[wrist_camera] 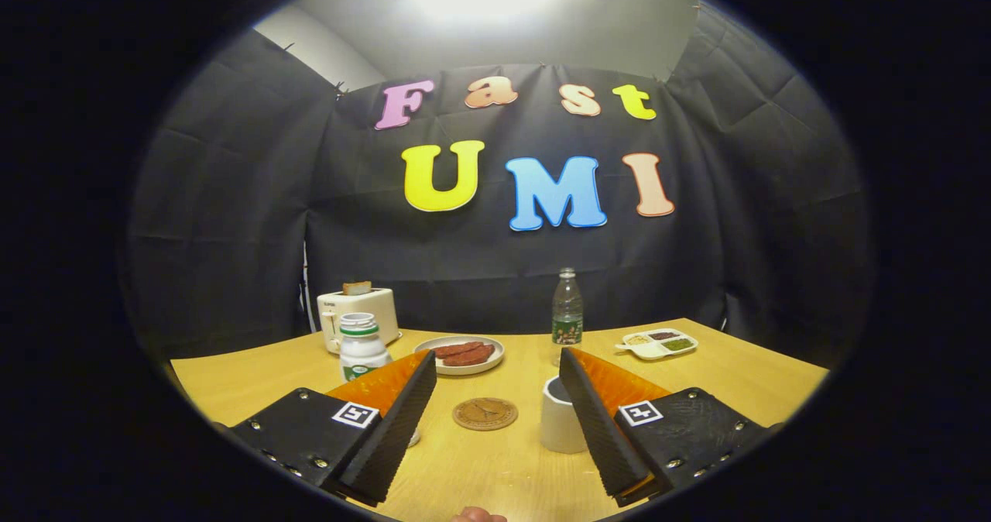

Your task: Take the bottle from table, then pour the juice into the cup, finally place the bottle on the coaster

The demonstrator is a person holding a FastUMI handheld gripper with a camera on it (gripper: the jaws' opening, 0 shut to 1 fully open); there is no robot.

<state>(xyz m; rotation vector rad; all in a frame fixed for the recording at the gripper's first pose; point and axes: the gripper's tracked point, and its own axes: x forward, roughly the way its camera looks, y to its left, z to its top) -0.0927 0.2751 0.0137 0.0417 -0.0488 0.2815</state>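
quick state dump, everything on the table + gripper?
gripper: open, fingers spread, holding nothing
bottle: upright beyond the fingers, cap on, untouched
cup: upright by one finger, contents not visible
coaster: flat between the fingers, bare
jar: upright, lid on
toaster: bread sticking up from the slot
plate: holds reddish slices
divided tray: compartments filled
table: all of the above stands on it
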